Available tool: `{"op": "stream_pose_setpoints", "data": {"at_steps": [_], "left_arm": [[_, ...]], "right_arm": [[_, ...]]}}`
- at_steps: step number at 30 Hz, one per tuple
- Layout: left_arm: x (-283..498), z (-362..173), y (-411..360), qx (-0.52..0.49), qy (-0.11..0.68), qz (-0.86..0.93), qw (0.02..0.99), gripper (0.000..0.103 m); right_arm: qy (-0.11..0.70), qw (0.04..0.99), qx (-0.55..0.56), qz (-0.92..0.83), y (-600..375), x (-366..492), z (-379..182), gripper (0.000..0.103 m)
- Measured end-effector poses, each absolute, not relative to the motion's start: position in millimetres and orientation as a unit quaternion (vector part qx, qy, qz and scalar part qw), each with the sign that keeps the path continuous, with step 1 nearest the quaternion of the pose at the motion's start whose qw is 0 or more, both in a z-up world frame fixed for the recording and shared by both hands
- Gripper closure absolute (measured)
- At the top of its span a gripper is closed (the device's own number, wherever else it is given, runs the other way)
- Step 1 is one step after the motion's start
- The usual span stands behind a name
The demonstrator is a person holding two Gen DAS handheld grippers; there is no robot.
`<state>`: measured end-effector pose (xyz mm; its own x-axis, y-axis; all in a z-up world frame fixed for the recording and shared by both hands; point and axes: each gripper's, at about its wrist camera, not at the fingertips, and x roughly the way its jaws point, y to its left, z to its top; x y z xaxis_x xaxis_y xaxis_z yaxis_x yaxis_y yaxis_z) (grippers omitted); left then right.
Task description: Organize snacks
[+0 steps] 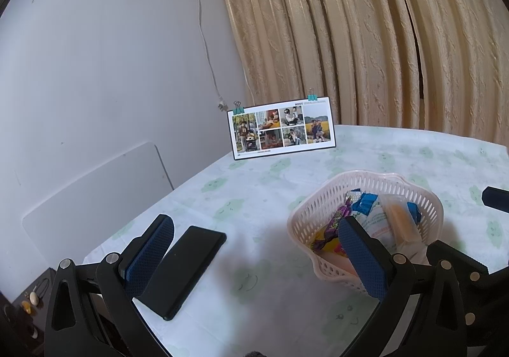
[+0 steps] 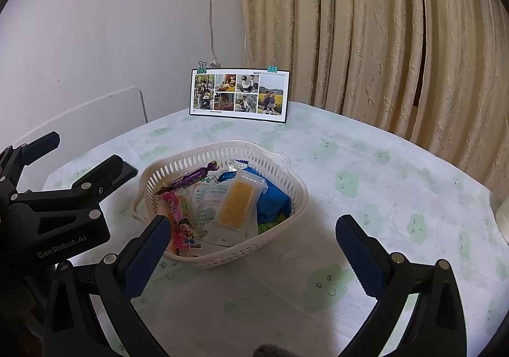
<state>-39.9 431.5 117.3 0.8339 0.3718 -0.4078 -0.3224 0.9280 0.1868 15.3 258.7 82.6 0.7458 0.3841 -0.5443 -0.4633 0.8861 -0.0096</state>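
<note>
A white slotted basket [image 2: 203, 152] stands on the table and holds several snacks: a yellow cake in clear wrap [image 2: 237, 202], a pink packet [image 2: 181, 226], a purple candy [image 2: 191, 179] and a blue bag [image 2: 273, 198]. My right gripper [image 2: 254, 223] hangs open just in front of the basket, with nothing between its fingers. In the left wrist view the basket [image 1: 318, 198] sits at the right, behind the right finger. My left gripper [image 1: 254, 220] is open and empty over bare cloth left of the basket. It also shows in the right wrist view as the left gripper [image 2: 87, 147].
A black phone [image 1: 187, 268] lies flat beside the left gripper's left finger, near the table's left edge. A clipped photo card [image 2: 238, 93] stands at the back. Curtains hang behind. The green-patterned tablecloth [image 2: 366, 185] is bare right of the basket. A white object [image 2: 502, 223] sits at the far right.
</note>
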Motion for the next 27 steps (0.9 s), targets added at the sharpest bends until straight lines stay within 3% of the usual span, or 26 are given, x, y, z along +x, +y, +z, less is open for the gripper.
{"op": "stream_pose_setpoints", "data": {"at_steps": [27], "left_arm": [[-45.0, 110.2, 432.9, 0.057, 0.227, 0.176, 0.956, 0.001]], "right_arm": [[0.267, 0.933, -0.09, 0.222, 259.7, 14.6, 81.6, 0.0]]}}
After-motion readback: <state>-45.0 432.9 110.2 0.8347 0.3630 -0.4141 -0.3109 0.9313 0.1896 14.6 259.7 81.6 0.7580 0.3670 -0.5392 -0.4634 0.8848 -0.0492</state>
